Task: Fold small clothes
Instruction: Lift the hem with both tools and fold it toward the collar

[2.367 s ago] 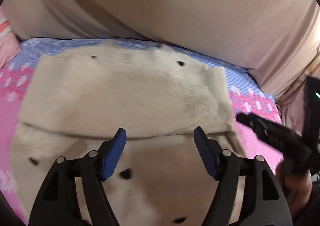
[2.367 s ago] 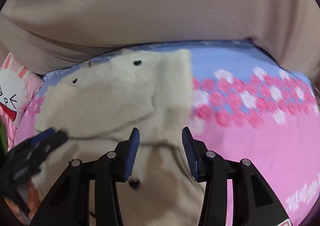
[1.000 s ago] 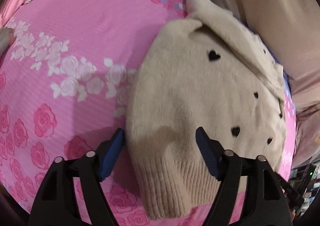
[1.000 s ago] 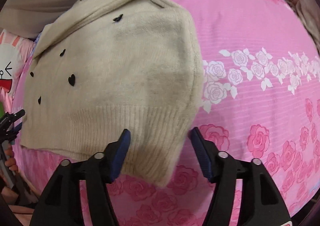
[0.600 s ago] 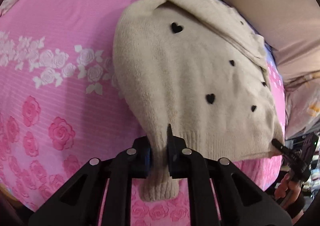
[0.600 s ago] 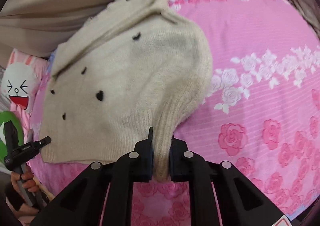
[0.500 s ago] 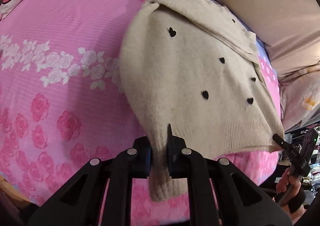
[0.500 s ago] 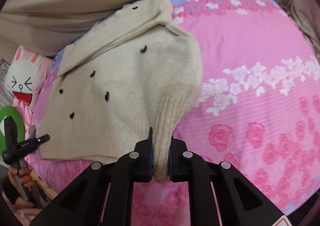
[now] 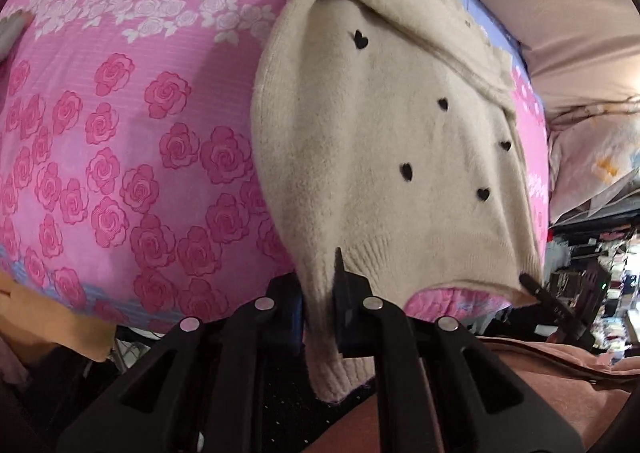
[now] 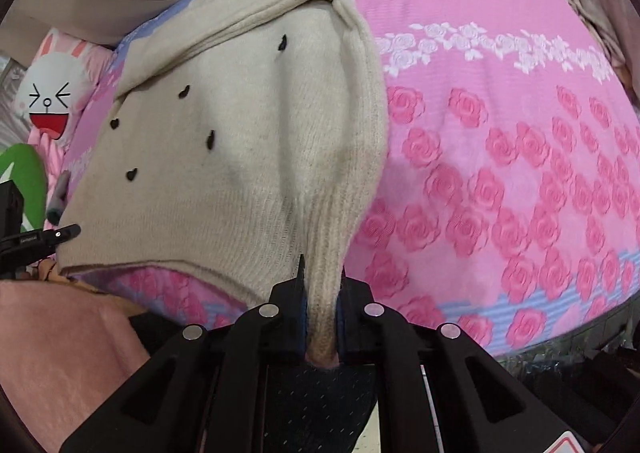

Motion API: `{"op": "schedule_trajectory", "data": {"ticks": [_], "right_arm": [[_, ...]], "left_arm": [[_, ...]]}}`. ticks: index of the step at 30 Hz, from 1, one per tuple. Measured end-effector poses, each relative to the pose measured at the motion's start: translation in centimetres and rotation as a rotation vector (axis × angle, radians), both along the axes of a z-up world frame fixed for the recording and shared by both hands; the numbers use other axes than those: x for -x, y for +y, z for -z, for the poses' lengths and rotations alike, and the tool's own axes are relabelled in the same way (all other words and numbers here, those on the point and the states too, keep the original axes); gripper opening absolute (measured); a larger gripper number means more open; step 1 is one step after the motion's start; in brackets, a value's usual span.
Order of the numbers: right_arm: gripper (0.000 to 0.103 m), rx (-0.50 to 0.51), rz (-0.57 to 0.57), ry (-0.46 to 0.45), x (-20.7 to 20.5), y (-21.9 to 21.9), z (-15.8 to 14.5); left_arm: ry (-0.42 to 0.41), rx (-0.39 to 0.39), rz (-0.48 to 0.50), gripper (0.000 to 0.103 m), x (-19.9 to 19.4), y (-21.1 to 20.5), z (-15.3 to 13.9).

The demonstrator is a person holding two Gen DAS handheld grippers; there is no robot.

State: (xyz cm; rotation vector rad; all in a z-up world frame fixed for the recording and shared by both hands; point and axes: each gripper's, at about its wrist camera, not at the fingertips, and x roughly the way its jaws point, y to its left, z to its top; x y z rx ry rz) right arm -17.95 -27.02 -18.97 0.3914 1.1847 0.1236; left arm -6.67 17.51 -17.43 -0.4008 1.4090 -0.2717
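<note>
I have both tools clamped on the cream sweater (image 9: 384, 141): left tool (image 9: 320, 293) and right tool (image 10: 322, 293) each pinch a hem corner, the rest lying on the pink bed (image 10: 500, 157).

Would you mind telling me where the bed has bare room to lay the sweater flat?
The pink rose bedspread is bare beside the sweater, on the side away from the rabbit pillow. The far edge is crowded: the sweater's top reaches the beige bedding.
</note>
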Motion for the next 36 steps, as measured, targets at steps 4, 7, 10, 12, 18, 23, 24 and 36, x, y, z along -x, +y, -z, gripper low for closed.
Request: {"op": "schedule_trajectory", "data": {"ticks": [4, 7, 10, 12, 18, 23, 24, 36], "right_arm": [[0.009, -0.035, 0.028, -0.125, -0.8, -0.9, -4.0], [0.009, -0.025, 0.034, -0.264, -3.9, -1.6, -8.4], [0.009, -0.012, 0.047, -0.367, -9.1, -3.0, -12.0], [0.01, -0.026, 0.066, -0.418, -13.4, -4.0, -13.7], [0.014, -0.021, 0.128, -0.391, -30.0, -6.5, -12.5], [0.027, 0.182, 0.187, -0.252, -38.6, -5.8, -7.1], [0.027, 0.181, 0.191, -0.256, -38.3, -5.7, -7.0], [0.056, 0.15, 0.205, -0.162, -26.2, -4.6, -0.5]], "left_arm": [[-0.097, 0.022, -0.024, 0.01, -1.0, 1.2, -4.0], [-0.195, 0.043, -0.039, 0.01, -4.3, 1.2, -7.5], [-0.305, 0.047, -0.035, 0.01, -9.5, 0.2, -11.2], [-0.362, 0.025, -0.037, 0.01, -13.5, -0.6, -13.0], [-0.437, -0.139, -0.083, 0.017, -27.7, -3.5, -13.2], [-0.375, -0.347, -0.215, 0.034, -35.9, -4.3, -6.6], [-0.37, -0.325, -0.219, 0.034, -35.8, -4.0, -6.2], [-0.267, -0.287, -0.173, 0.066, -23.2, -0.6, -1.1]]}}
